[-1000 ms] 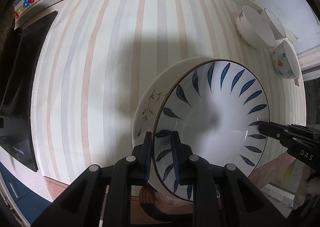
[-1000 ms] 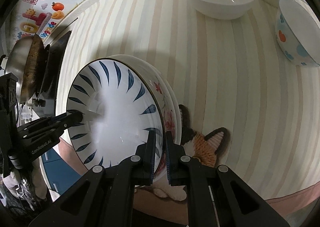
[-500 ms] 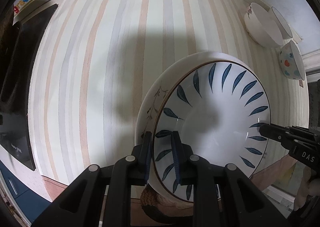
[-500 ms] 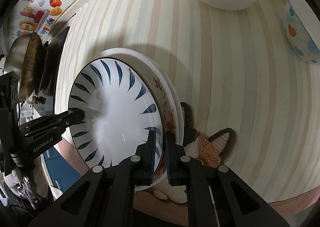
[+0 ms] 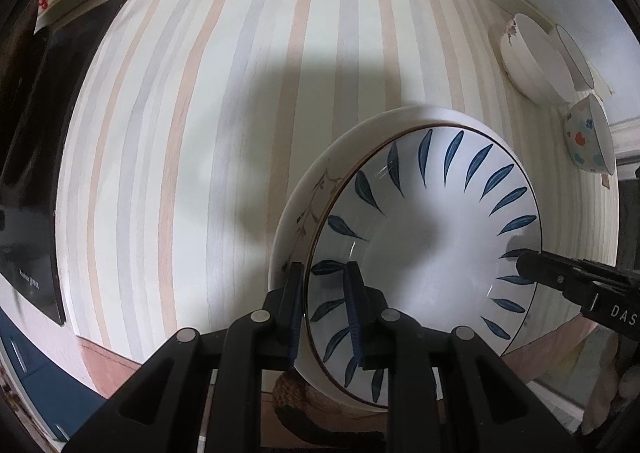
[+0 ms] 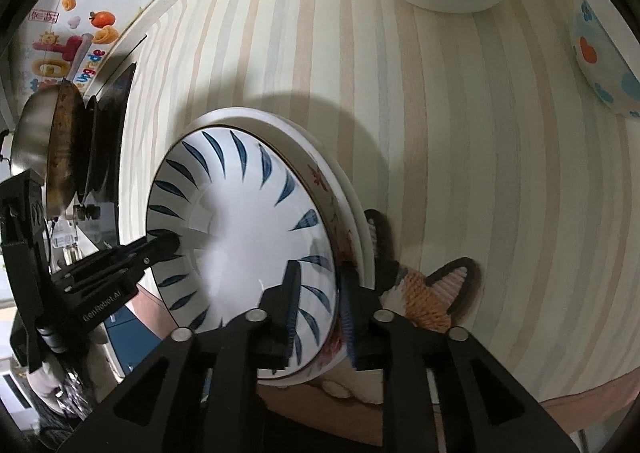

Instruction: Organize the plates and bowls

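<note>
A stack of plates hangs over the striped mat: a blue-leaf plate (image 5: pixel 432 253) on top, a floral plate (image 5: pixel 308 209) and a white plate under it. My left gripper (image 5: pixel 324 309) is shut on the stack's near rim. My right gripper (image 6: pixel 318 305) is shut on the opposite rim, and its finger shows in the left wrist view (image 5: pixel 560 277). The blue-leaf plate also shows in the right wrist view (image 6: pixel 240 221), with the floral plate (image 6: pixel 324 189) beneath. The left gripper's fingertips (image 6: pixel 160 245) show at the plate's left.
A white bowl (image 5: pixel 532 61), a second bowl behind it (image 5: pixel 576 53) and a spotted bowl (image 5: pixel 588 141) stand at the back right. A black cooktop (image 5: pixel 28 157) with a pan (image 6: pixel 56 149) is at the left. A cat-shaped trivet (image 6: pixel 424 293) lies under the stack.
Both grippers have carried the plate stack a little forward and right over the mat. The bowls have slid toward the view edges. The grips have not changed.
</note>
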A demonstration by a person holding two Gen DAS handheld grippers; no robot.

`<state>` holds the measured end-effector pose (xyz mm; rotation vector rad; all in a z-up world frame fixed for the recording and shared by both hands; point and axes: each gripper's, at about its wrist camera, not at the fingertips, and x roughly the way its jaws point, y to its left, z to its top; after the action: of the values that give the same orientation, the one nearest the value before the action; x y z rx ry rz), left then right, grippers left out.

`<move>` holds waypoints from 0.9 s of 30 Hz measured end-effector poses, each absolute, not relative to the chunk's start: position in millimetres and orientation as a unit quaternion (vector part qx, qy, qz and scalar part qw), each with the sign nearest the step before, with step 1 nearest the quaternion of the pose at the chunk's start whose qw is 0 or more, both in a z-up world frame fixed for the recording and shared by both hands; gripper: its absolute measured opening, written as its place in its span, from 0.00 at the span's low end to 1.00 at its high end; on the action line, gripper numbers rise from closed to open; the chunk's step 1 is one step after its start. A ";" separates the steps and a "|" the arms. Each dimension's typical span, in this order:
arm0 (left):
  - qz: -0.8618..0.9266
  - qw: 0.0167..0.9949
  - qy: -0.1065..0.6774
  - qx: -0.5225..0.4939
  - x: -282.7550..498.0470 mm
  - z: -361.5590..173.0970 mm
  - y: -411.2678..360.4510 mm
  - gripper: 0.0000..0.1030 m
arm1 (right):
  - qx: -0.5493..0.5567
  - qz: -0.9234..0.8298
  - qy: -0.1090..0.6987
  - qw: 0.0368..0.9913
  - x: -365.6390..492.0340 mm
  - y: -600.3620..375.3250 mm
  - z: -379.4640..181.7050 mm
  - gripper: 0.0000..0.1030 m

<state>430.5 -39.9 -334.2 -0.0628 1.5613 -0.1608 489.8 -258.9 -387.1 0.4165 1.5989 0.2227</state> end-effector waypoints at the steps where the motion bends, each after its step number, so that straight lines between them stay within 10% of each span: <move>1: -0.072 0.705 0.705 -0.032 430.5 -335.2 -39.0 0.17 | 0.183 0.096 0.712 0.671 490.4 -257.6 -386.6 0.24; 27: -0.061 0.804 0.591 0.008 354.0 -208.5 -16.9 0.18 | 0.129 0.083 0.616 0.773 405.1 -217.3 -249.3 0.30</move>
<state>354.0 -16.9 -208.5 0.0166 1.2660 -0.1315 405.1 -217.3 -249.3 0.2800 1.3336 0.1798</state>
